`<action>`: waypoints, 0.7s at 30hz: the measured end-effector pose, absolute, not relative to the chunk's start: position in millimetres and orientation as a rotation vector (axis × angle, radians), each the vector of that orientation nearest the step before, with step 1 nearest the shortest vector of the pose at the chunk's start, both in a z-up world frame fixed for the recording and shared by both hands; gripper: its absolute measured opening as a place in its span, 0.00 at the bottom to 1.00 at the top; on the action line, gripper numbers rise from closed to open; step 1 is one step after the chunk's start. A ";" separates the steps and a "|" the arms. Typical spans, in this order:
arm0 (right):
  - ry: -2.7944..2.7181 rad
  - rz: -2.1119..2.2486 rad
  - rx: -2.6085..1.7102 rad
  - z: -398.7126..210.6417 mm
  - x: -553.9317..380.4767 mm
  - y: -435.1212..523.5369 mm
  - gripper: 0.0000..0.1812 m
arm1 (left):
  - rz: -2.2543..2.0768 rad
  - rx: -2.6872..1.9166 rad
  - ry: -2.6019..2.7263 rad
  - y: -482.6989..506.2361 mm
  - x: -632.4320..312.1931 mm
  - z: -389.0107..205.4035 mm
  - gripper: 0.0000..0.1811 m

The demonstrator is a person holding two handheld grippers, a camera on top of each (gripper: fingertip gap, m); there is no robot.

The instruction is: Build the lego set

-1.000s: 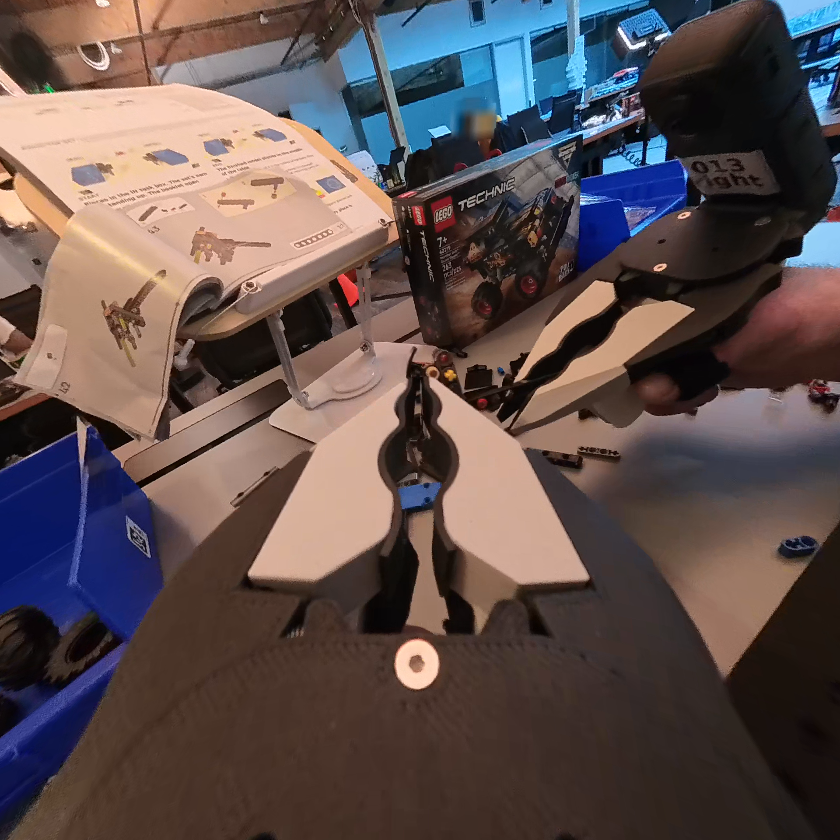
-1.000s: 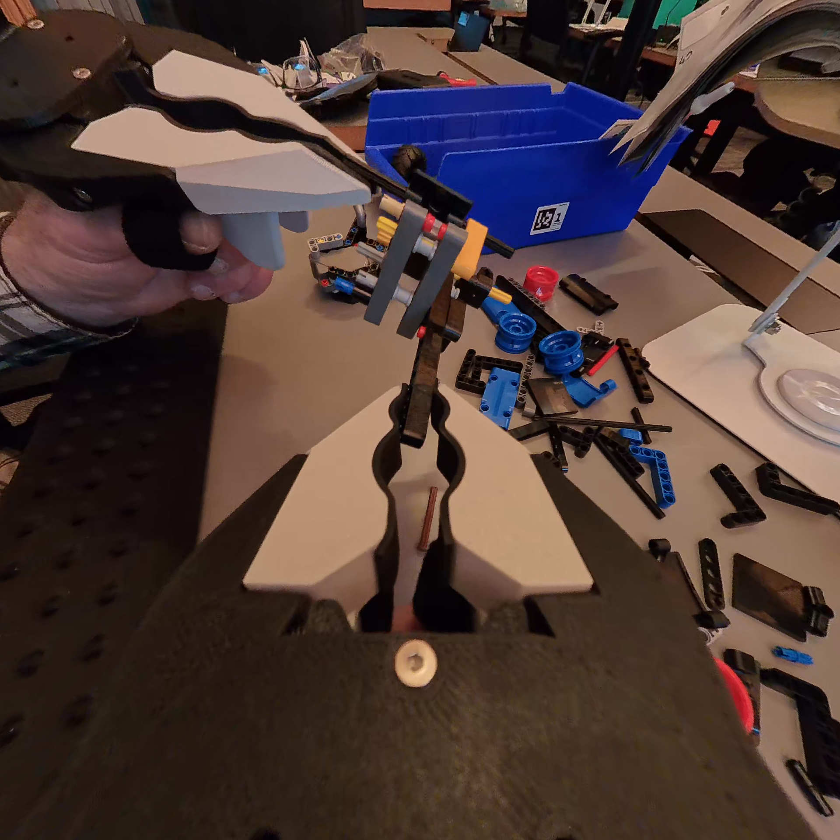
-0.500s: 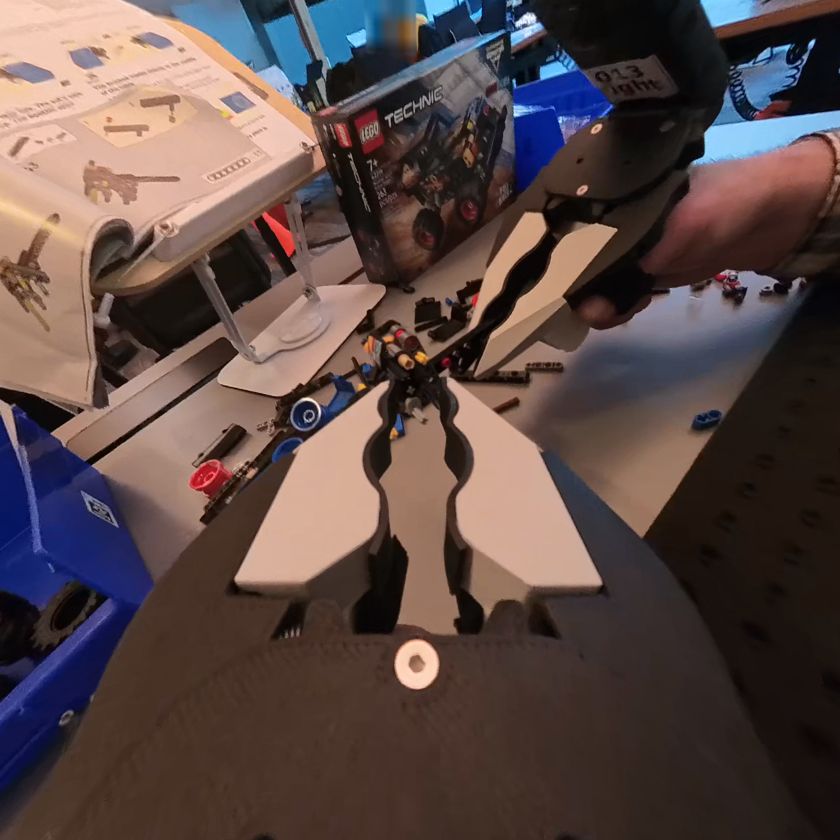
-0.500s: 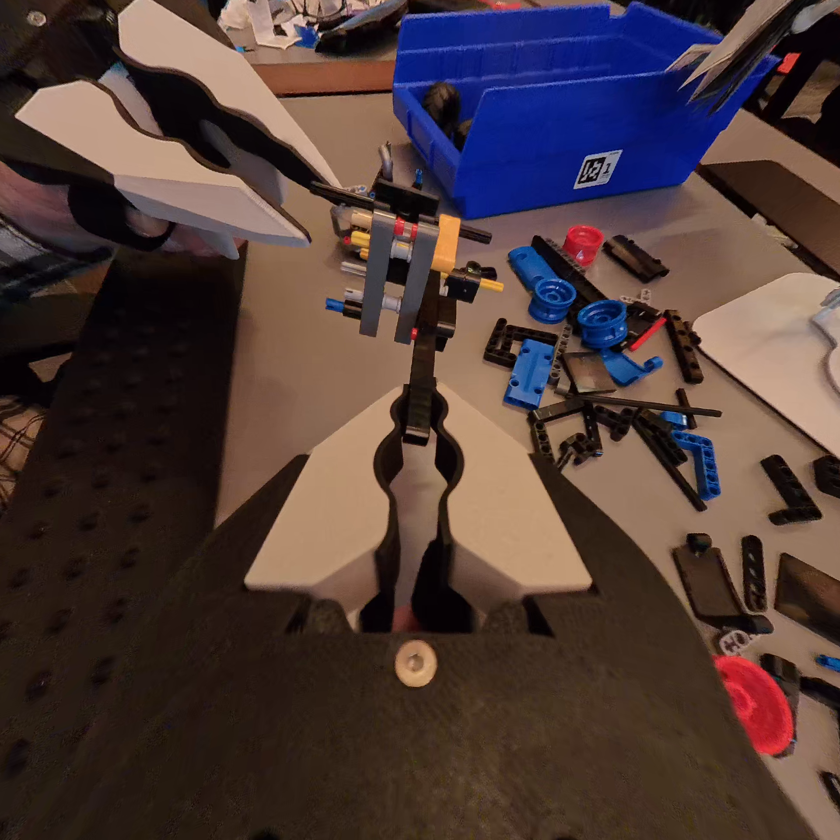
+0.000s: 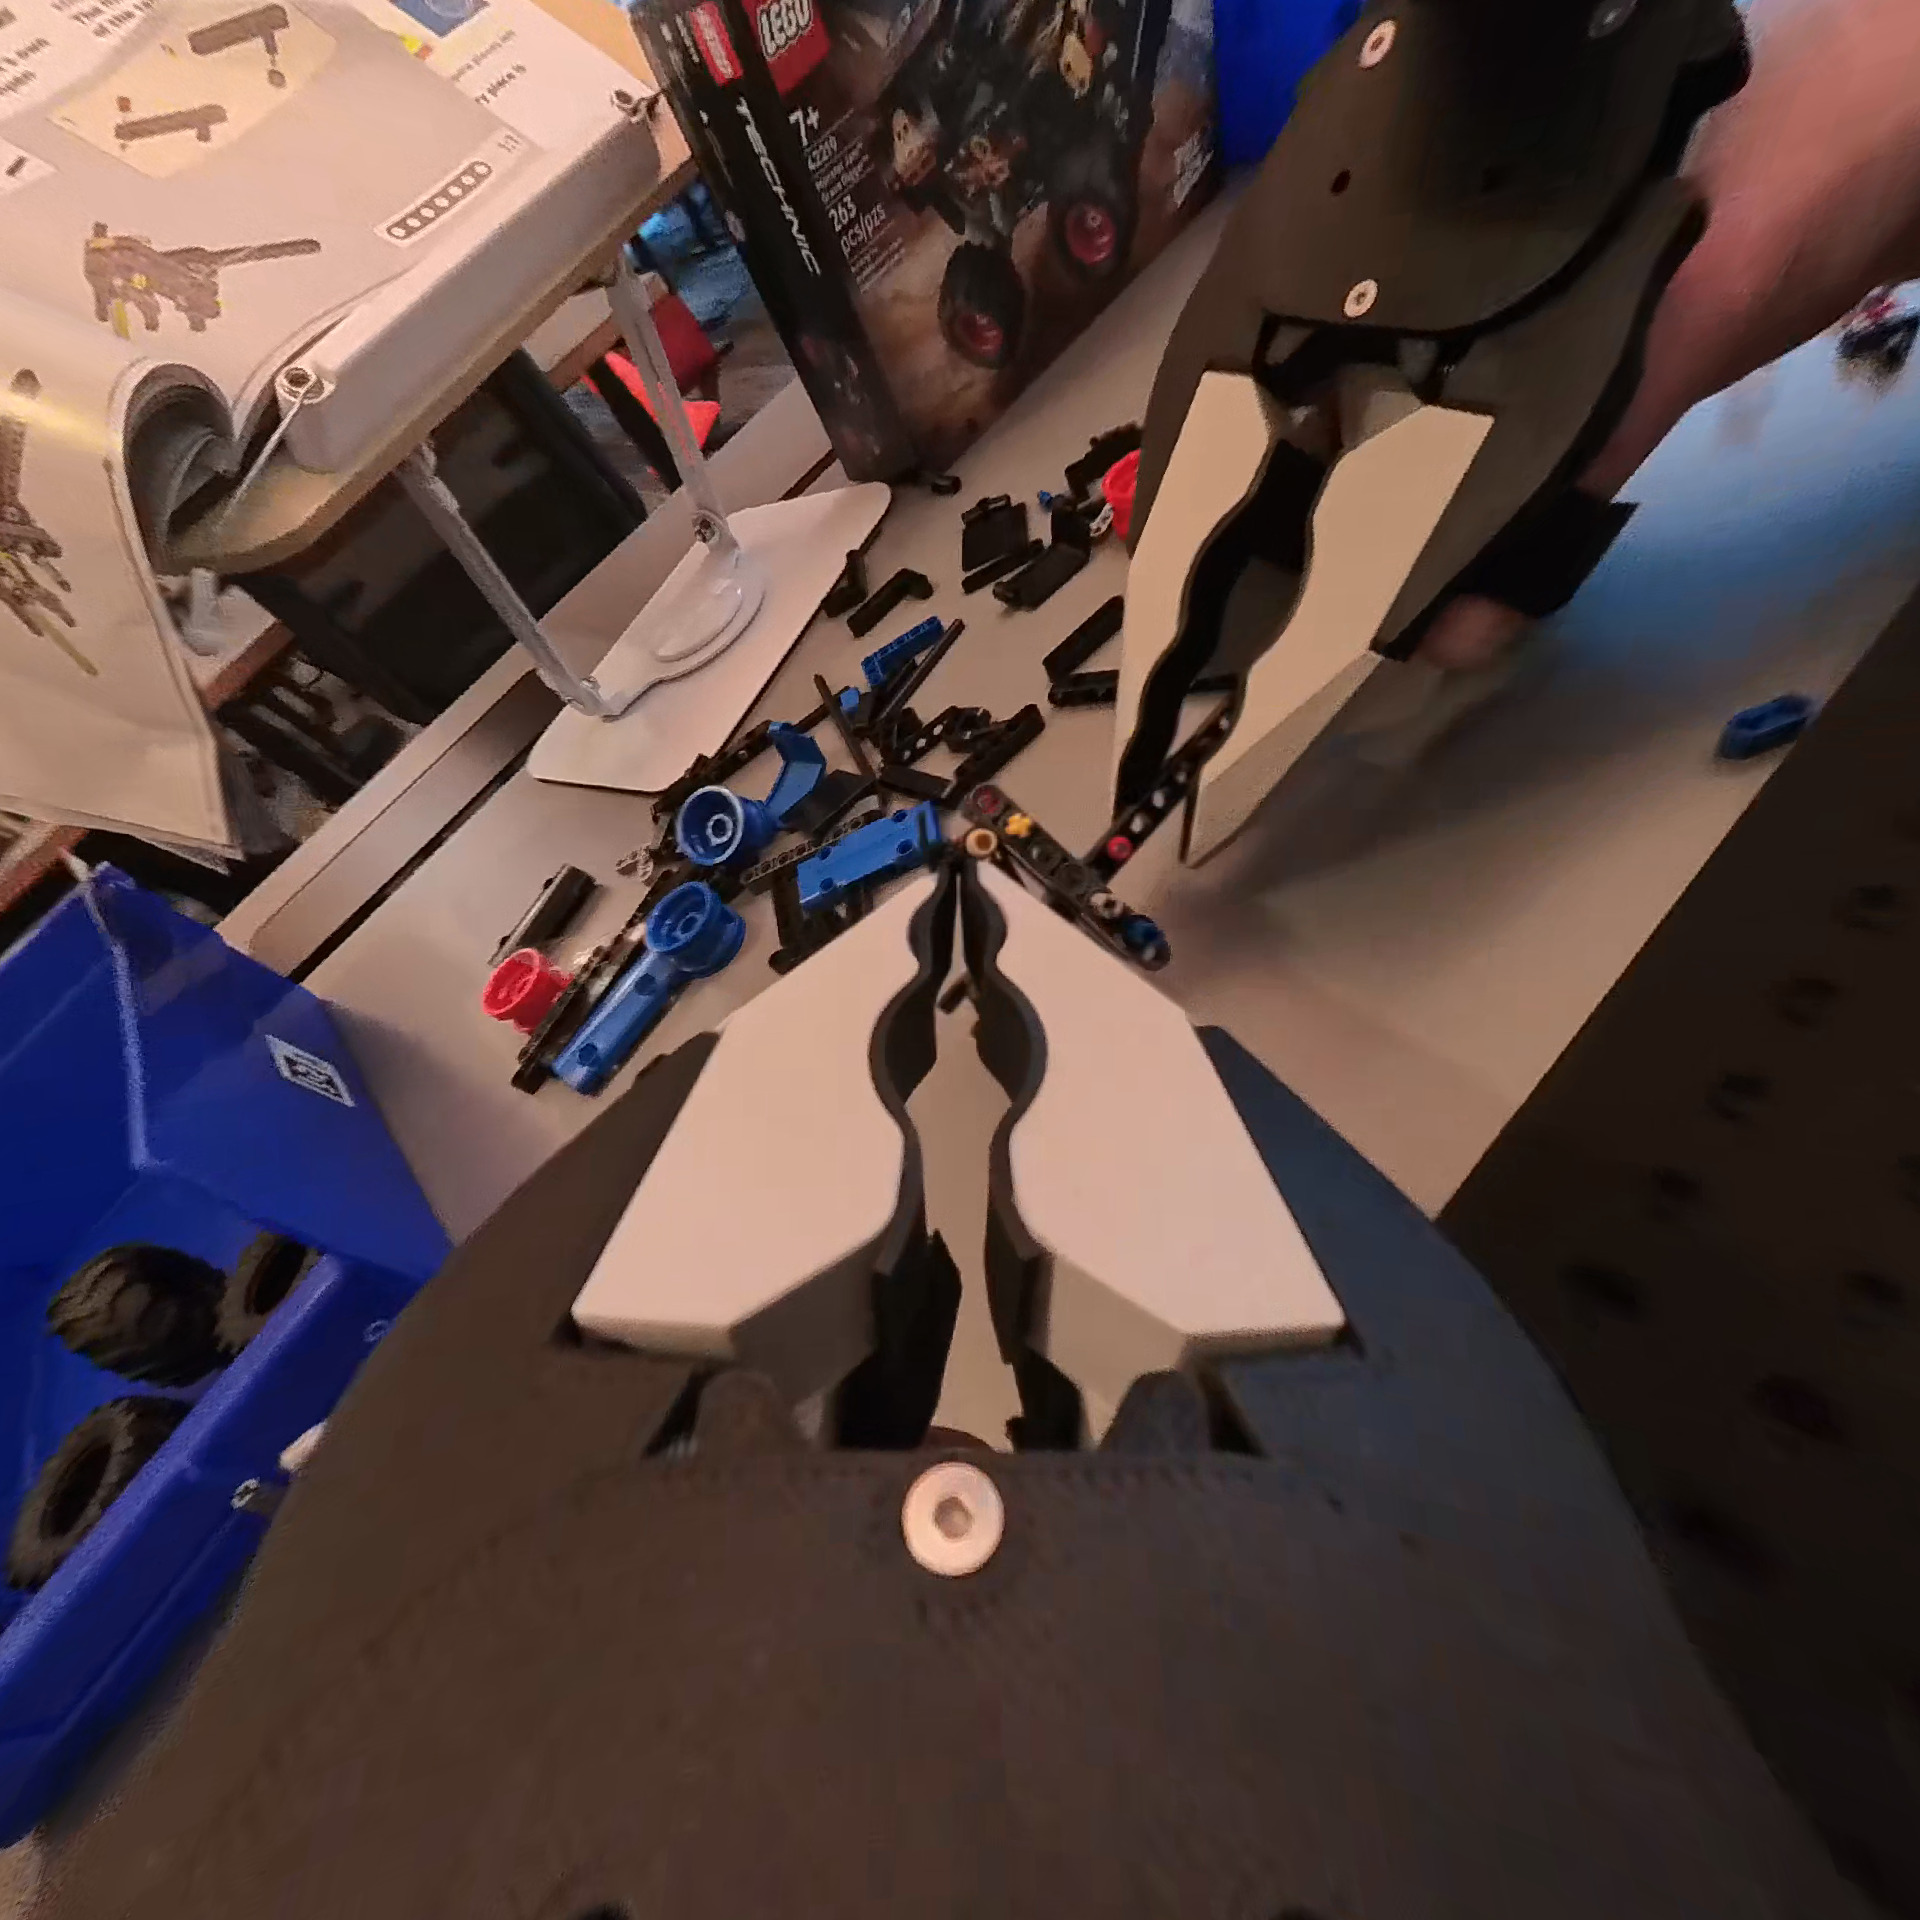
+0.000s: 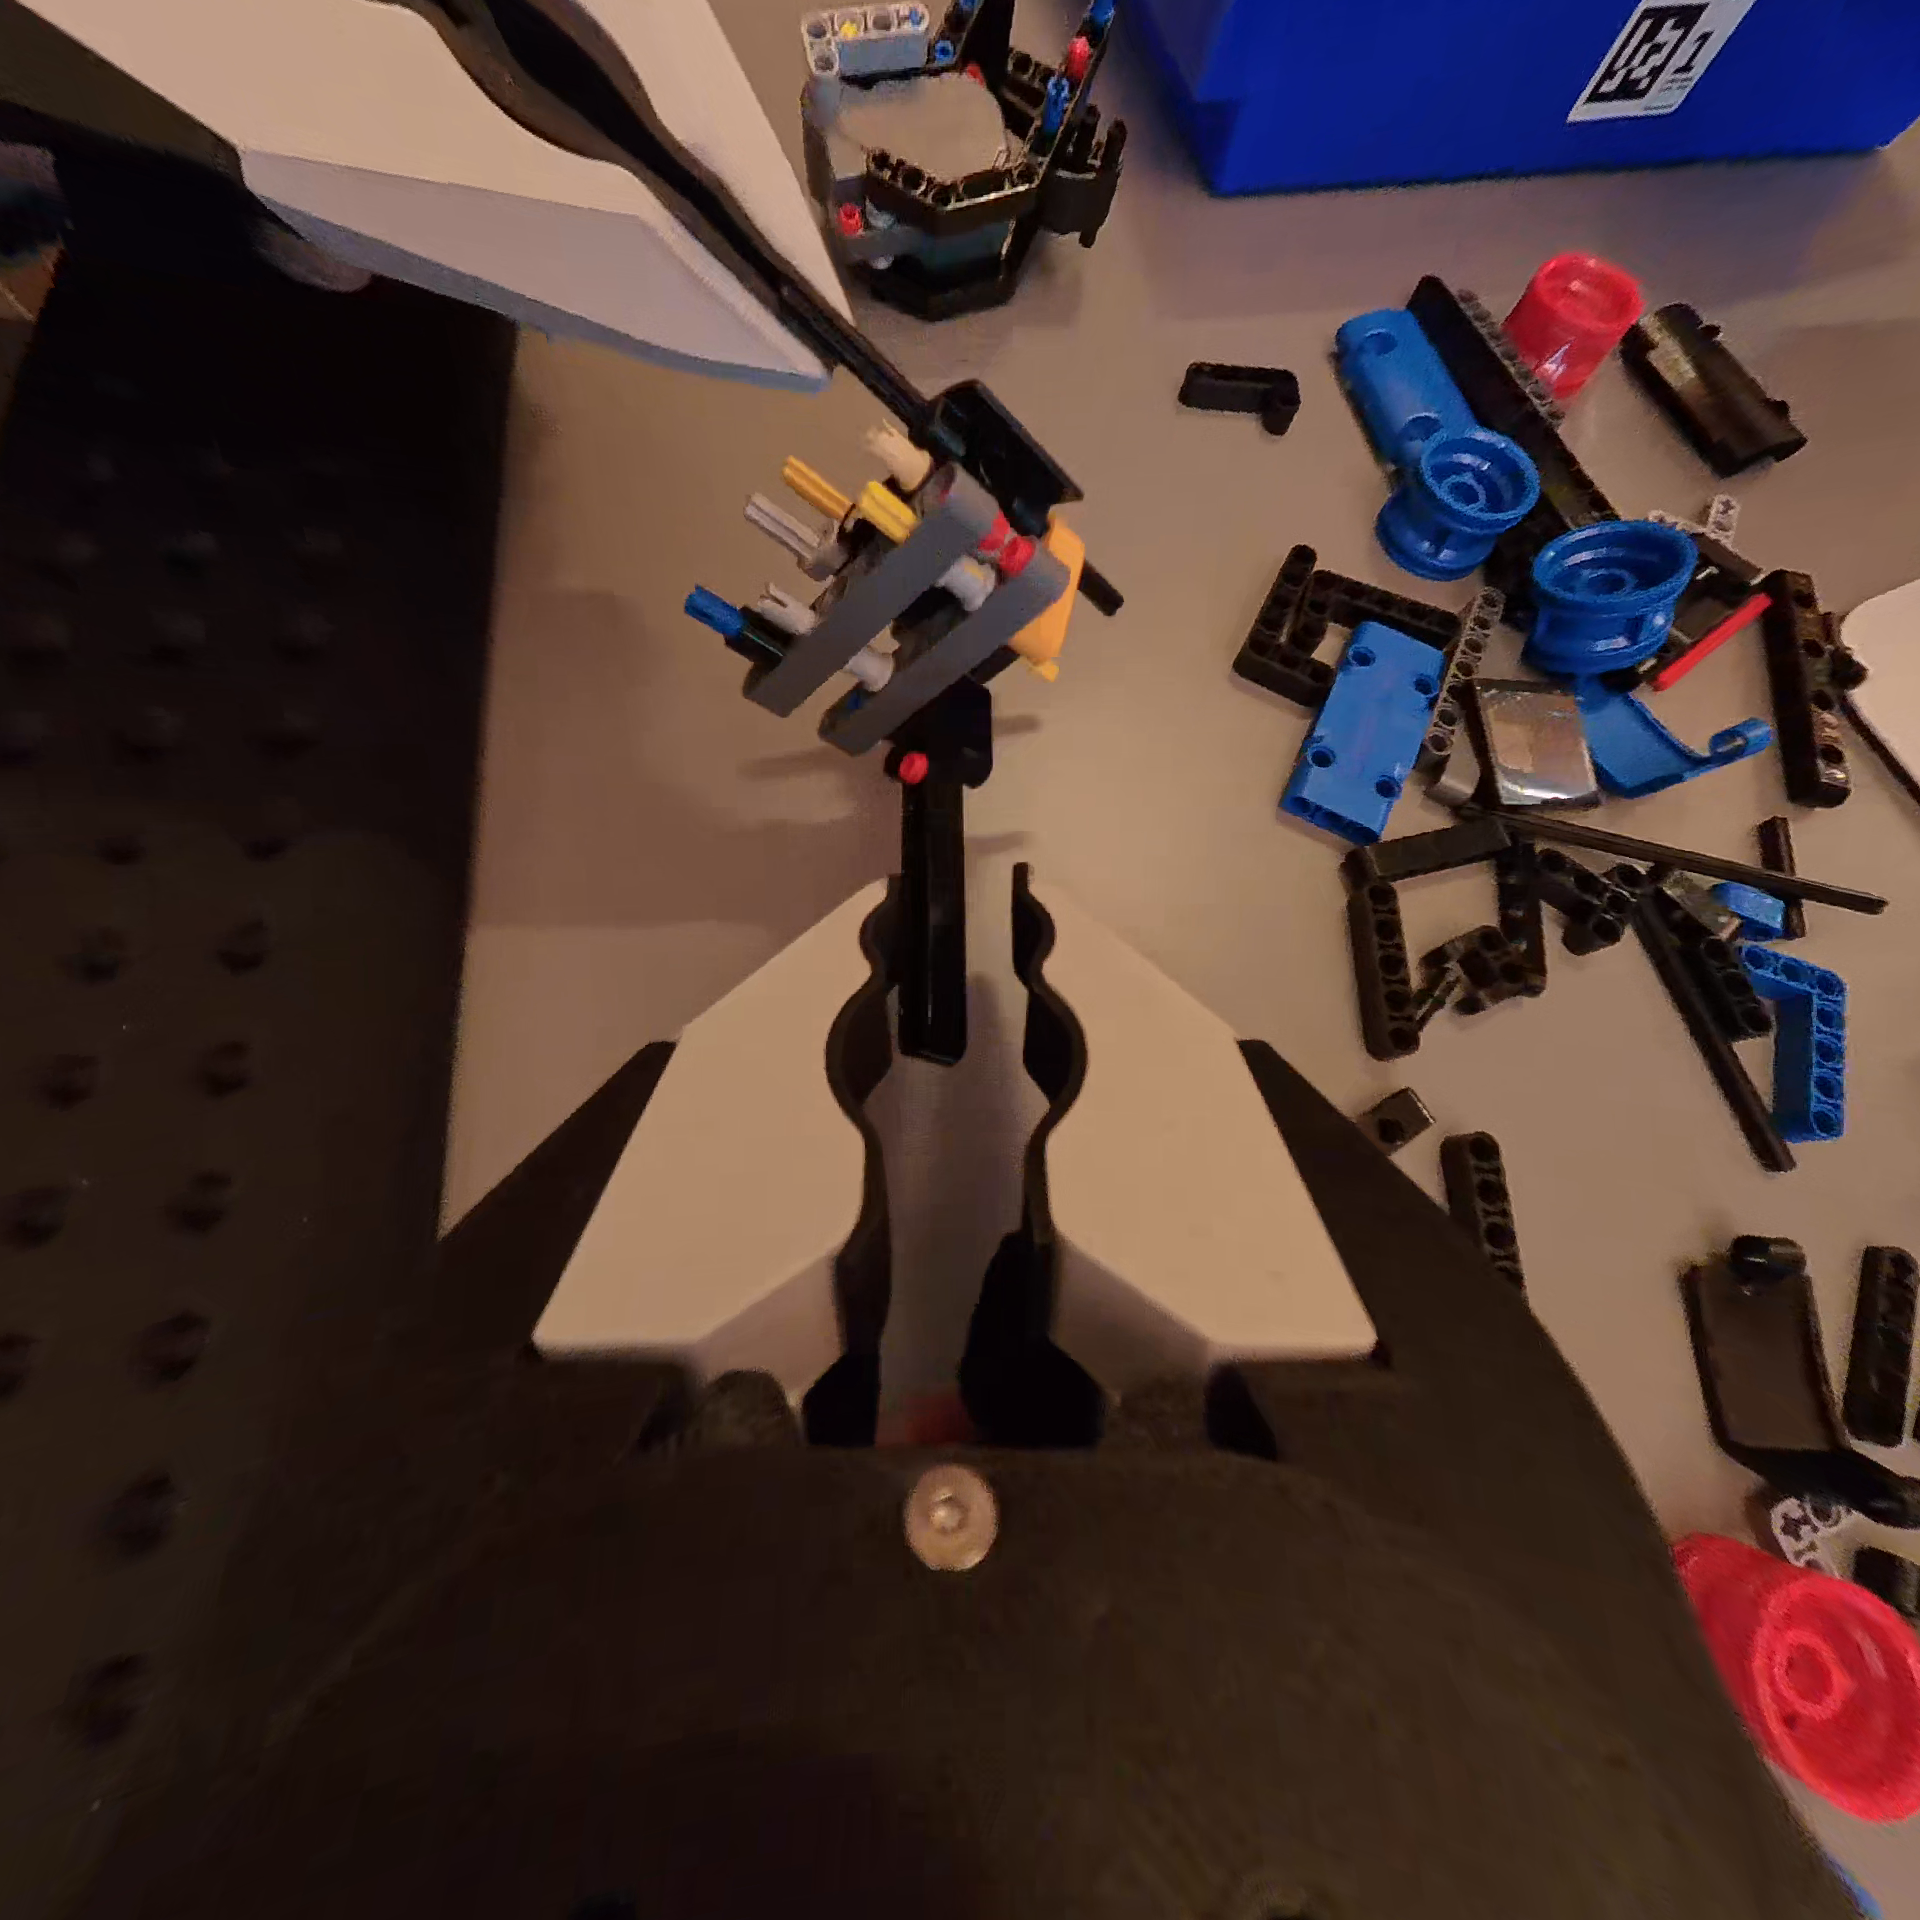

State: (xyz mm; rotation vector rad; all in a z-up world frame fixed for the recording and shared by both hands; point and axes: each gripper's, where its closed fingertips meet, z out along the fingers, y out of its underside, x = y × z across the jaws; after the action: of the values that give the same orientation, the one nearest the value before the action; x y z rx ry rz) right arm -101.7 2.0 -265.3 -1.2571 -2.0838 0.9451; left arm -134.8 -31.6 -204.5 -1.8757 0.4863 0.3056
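A small lego assembly point(image 6: 914, 592) of grey beams, a yellow block and coloured pins hangs just above the grey table point(image 6: 644, 935). My left gripper point(image 5: 958, 883) is shut on the thin black axle point(image 6: 862, 364) that sticks out of the assembly's top; it enters the right wrist view from the upper left point(image 6: 821, 343). My right gripper point(image 6: 956, 894) has its jaws parted around the assembly's long black beam point(image 6: 930, 935), with a gap on the beam's right side. The left wrist view shows the assembly point(image 5: 1049, 873) between my tips and the right gripper point(image 5: 1153, 831).
Loose black and blue parts, blue hubs point(image 6: 1465, 499) and a red hub point(image 6: 1569, 312) lie to the right. A black frame sub-assembly point(image 6: 956, 187) sits beyond, by the blue bin point(image 6: 1455, 94). A red wheel point(image 6: 1808, 1683), booklet stand point(image 5: 260, 208), set box point(image 5: 935, 208) and black pegboard point(image 6: 208, 935) surround. My hands' fingertips stand some 8 cm from each other. Measured from the fingertips, the red wheel point(image 6: 1808, 1683) is 20 cm or so from the right gripper and 25 cm from the left.
Both grippers have tipped down and carried the assembly lower, toward the table. The right gripper's jaws, shut on the black beam before, have widened. The left gripper stays on the axle.
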 end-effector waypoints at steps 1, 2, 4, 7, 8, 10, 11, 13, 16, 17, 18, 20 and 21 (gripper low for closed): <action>-2.091 0.939 -1.247 -265.9 -101.3 1.3 0.07 | 0.325 -1.874 0.488 -31.1 -136.1 -205.3 0.00; -2.100 0.929 -1.238 -266.5 -100.4 1.3 0.04 | 0.315 -1.881 0.489 -31.0 -135.3 -207.3 0.00; -2.105 0.906 -1.236 -268.2 -99.7 3.6 0.04 | 0.296 -1.892 0.484 -31.2 -134.7 -210.0 0.00; -2.120 0.892 -1.224 -268.5 -97.3 4.7 0.04 | 0.282 -1.901 0.503 -32.5 -132.9 -212.6 0.00; -2.134 0.899 -1.221 -268.9 -95.4 4.0 0.05 | 0.276 -1.904 0.510 -32.9 -132.1 -213.1 0.00; -2.189 0.907 -1.234 -275.1 -88.7 1.8 0.11 | 0.255 -1.912 0.539 -34.1 -127.9 -215.1 0.00; -2.219 0.884 -1.226 -279.0 -85.2 2.8 0.15 | 0.256 -1.909 0.561 -34.4 -125.5 -215.5 0.00; -2.274 0.836 -1.192 -283.2 -77.5 5.2 0.18 | 0.277 -1.897 0.630 -35.2 -118.7 -217.5 0.00; -2.384 0.848 -1.174 -285.4 -59.1 2.5 0.25 | 0.315 -1.890 0.701 -34.2 -111.1 -219.5 0.00; -2.403 0.839 -1.168 -285.7 -54.8 3.4 0.28 | 0.317 -1.889 0.717 -34.1 -109.6 -219.5 0.00; -2.420 0.824 -1.166 -286.0 -50.7 5.2 0.31 | 0.321 -1.885 0.727 -34.1 -108.9 -219.2 0.00; -2.425 0.772 -1.169 -284.0 -45.3 13.3 0.34 | 0.291 -1.869 0.774 -36.5 -101.7 -220.5 0.00; -2.421 0.762 -1.173 -280.8 -43.3 16.3 0.34 | 0.274 -1.869 0.781 -37.4 -99.3 -221.3 0.00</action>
State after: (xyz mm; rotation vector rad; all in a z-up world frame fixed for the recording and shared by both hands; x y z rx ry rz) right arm -43.3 16.3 -280.8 -1.1733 -2.4210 0.7615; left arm -99.3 -37.4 -221.3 -1.8686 0.7810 0.2741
